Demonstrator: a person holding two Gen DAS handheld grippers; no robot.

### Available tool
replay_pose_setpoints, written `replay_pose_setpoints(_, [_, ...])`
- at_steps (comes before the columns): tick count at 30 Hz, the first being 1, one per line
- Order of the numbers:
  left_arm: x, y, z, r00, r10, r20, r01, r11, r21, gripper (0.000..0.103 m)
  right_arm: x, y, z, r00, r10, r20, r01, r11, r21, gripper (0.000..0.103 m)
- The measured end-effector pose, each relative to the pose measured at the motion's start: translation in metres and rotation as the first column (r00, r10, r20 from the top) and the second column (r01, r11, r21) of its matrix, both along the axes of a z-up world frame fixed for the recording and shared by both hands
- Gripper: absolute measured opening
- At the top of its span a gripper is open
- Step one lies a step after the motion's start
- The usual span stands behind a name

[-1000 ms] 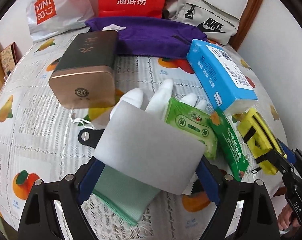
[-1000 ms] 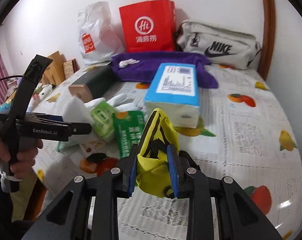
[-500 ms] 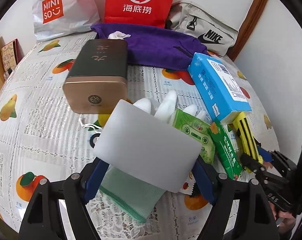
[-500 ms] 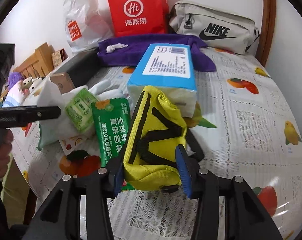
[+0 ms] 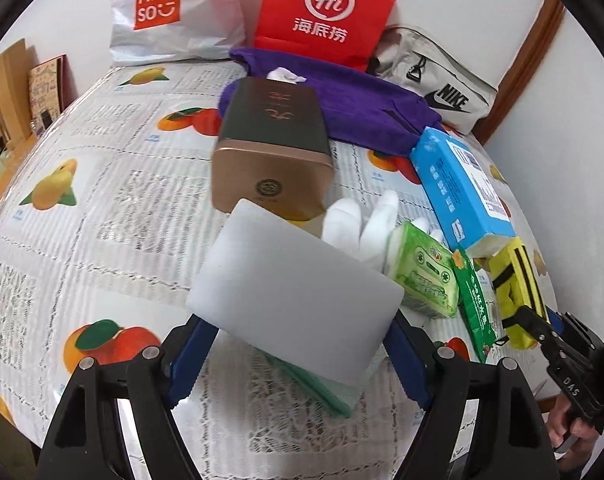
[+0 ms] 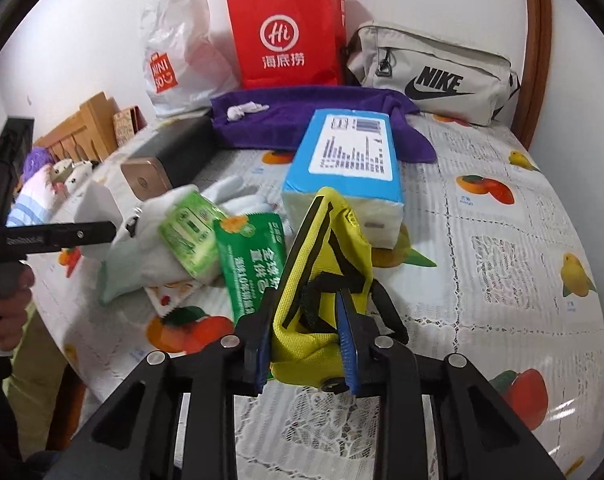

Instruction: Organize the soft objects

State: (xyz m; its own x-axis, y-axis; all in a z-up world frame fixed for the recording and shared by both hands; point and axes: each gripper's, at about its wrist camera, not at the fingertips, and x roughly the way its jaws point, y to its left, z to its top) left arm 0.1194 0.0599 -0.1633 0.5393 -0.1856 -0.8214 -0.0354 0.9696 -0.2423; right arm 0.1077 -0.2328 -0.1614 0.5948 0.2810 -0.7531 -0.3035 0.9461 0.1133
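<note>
Foam block [image 5: 293, 300] is light and squashy between your left fingers [image 5: 189, 356]; right fingers [image 6: 348, 344] are closing on floppy yellow pouch [image 6: 326, 280].

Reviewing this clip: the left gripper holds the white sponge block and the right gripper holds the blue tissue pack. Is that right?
Not quite. The left gripper does hold the white sponge block, but the right gripper is closing on the yellow pouch, as the right wrist view shows. The blue tissue pack lies on the table beyond it.

Red paper bag [image 6: 287, 36] — tin box [image 5: 271, 148] before it.
</note>
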Motion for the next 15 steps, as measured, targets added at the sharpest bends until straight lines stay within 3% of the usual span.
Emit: replay_pose_setpoints(15, [0.008, 0.011, 0.040, 0.998, 0.015, 0.065, -0.015, 1.000, 0.010, 0.079, 0.003, -0.009, 0.056, 0.997, -0.010, 0.078, 0.004, 0.997, 0.082, 0.028])
